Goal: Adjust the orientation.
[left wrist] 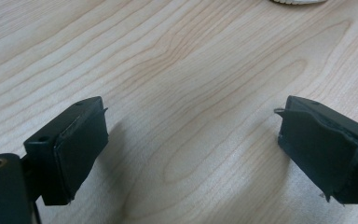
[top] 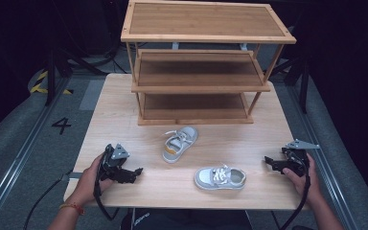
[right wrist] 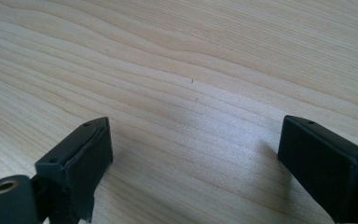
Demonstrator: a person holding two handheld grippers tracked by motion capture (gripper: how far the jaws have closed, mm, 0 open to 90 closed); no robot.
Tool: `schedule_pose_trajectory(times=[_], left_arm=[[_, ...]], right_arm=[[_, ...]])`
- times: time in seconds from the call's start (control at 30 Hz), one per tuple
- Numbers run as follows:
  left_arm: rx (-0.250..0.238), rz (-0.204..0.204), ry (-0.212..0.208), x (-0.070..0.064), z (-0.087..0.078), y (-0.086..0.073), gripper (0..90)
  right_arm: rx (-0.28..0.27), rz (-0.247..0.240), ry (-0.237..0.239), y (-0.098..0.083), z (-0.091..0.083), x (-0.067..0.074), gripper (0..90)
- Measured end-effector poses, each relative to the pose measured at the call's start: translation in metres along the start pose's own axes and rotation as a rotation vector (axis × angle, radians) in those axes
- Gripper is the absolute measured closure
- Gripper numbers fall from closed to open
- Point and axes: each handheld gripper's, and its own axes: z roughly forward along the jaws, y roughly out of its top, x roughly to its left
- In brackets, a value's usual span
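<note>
Both the left gripper (top: pixel 135 171) and right gripper (top: pixel 270 162) rest released; the grey sneaker (top: pixel 219 177) lies between them, its pair (top: pixel 179 143) at 11 o'clock.

Matt pale wood table (top: pixel 124 110), bamboo-look wooden rack (top: pixel 206 21), matt black jaws

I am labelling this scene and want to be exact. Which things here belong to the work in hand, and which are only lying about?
Belonging to the work:
- near shoe, lying between the two grippers
- far shoe, in front of the rack
- left gripper, jaws open
- right gripper, jaws open

Not touched for now:
- wooden rack, three bare shelves
- table
</note>
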Motion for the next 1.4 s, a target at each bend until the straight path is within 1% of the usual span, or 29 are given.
schedule_pose_trajectory(times=[0.03, 0.07, 0.17, 0.2, 0.23, 0.27, 0.3, 0.37, 0.4, 0.47, 0.5, 0.53, 0.57, 0.63, 0.67, 0.73, 0.8, 0.87, 0.9, 0.93, 0.97, 1.03, 1.13, 1.23, 1.3, 1.33, 1.4], left_arm=[[-0.001, 0.002, -0.013, 0.001, 0.001, 0.001, 7.8], [0.002, 0.011, -0.012, 0.001, 0.001, 0.001, 7.2], [0.006, 0.006, -0.014, 0.001, 0.002, 0.002, 6.1], [0.009, 0.015, -0.015, 0.001, 0.003, 0.004, 5.9], [0.009, 0.015, -0.015, 0.001, 0.003, 0.004, 5.9], [0.020, 0.013, -0.020, 0.000, 0.004, 0.006, 6.0], [0.029, 0.022, -0.022, 0.000, 0.003, 0.007, 6.2], [0.031, 0.020, -0.025, -0.001, 0.003, 0.007, 8.4], [0.030, 0.038, -0.029, -0.001, 0.002, 0.007, 9.6], [0.015, 0.054, -0.017, -0.005, 0.000, 0.006, 13.1], [0.018, 0.089, -0.018, -0.006, -0.001, 0.007, 15.8], [0.036, 0.105, -0.041, -0.007, -0.002, 0.009, 16.0], [0.040, 0.132, -0.067, -0.008, -0.002, 0.011, 15.8], [0.036, 0.172, -0.115, -0.011, -0.004, 0.013, 15.9], [0.032, 0.183, -0.117, -0.012, -0.005, 0.016, 16.4], [0.018, 0.196, -0.104, -0.014, -0.005, 0.022, 18.3], [0.005, 0.207, -0.117, -0.016, -0.005, 0.030, 17.6], [0.003, 0.245, -0.122, -0.022, -0.004, 0.042, 19.1], [-0.005, 0.263, -0.131, -0.026, -0.004, 0.048, 19.8], [-0.005, 0.263, -0.131, -0.026, -0.004, 0.048, 19.9], [-0.010, 0.272, -0.132, -0.029, -0.003, 0.054, 19.9], [-0.008, 0.294, -0.163, -0.036, 0.000, 0.064, 18.2], [-0.010, 0.327, -0.165, -0.045, 0.006, 0.077, 19.3], [-0.002, 0.333, -0.159, -0.046, 0.011, 0.086, 19.4], [-0.012, 0.328, -0.167, -0.046, 0.014, 0.092, 19.5], [-0.016, 0.330, -0.163, -0.046, 0.016, 0.094, 19.7], [-0.019, 0.333, -0.173, -0.046, 0.020, 0.098, 19.7]], right_arm=[[0.000, 0.000, 0.000, 0.000, 0.000, 0.000, 10.3], [0.000, 0.000, 0.000, 0.000, 0.000, 0.000, 10.3], [0.000, -0.003, 0.004, 0.000, 0.000, 0.000, 10.3], [0.001, -0.010, 0.005, 0.000, 0.000, 0.000, 10.3], [0.001, -0.010, 0.005, 0.000, 0.000, 0.000, 10.3], [0.001, -0.010, 0.007, -0.001, 0.000, 0.000, 10.3], [0.001, -0.010, 0.007, -0.001, 0.000, 0.000, 10.3], [0.000, -0.010, 0.007, -0.001, 0.000, 0.000, 10.3], [0.000, -0.010, 0.007, -0.001, 0.000, 0.000, 10.3], [0.001, -0.010, 0.007, 0.000, 0.000, 0.000, 10.3], [0.001, -0.010, 0.007, 0.000, 0.000, 0.000, 10.3], [0.001, -0.011, 0.008, 0.000, 0.000, -0.001, 10.3], [0.001, -0.012, 0.009, 0.000, 0.000, -0.001, 10.3], [0.001, -0.012, 0.010, 0.000, 0.000, -0.001, 10.3], [0.002, -0.013, 0.011, 0.000, 0.000, -0.001, 10.3], [0.002, -0.013, 0.012, 0.000, 0.000, -0.001, 10.3], [0.001, -0.013, 0.013, 0.000, 0.000, -0.001, 10.3], [0.002, -0.015, 0.013, 0.000, 0.000, -0.001, 10.3], [0.002, -0.014, 0.013, 0.000, 0.000, -0.001, 10.3], [0.002, -0.014, 0.013, 0.000, 0.000, -0.001, 10.3], [0.002, -0.014, 0.013, 0.000, 0.000, -0.001, 10.3], [0.002, -0.014, 0.014, 0.000, 0.000, -0.001, 10.3], [0.001, -0.014, 0.013, 0.000, 0.000, -0.001, 10.3], [0.002, -0.014, 0.013, 0.000, 0.000, -0.001, 10.3], [0.002, -0.014, 0.013, 0.000, 0.000, -0.001, 10.3], [0.002, -0.015, 0.013, 0.000, 0.000, -0.001, 10.3], [0.002, -0.014, 0.013, 0.000, 0.000, -0.001, 10.3]])
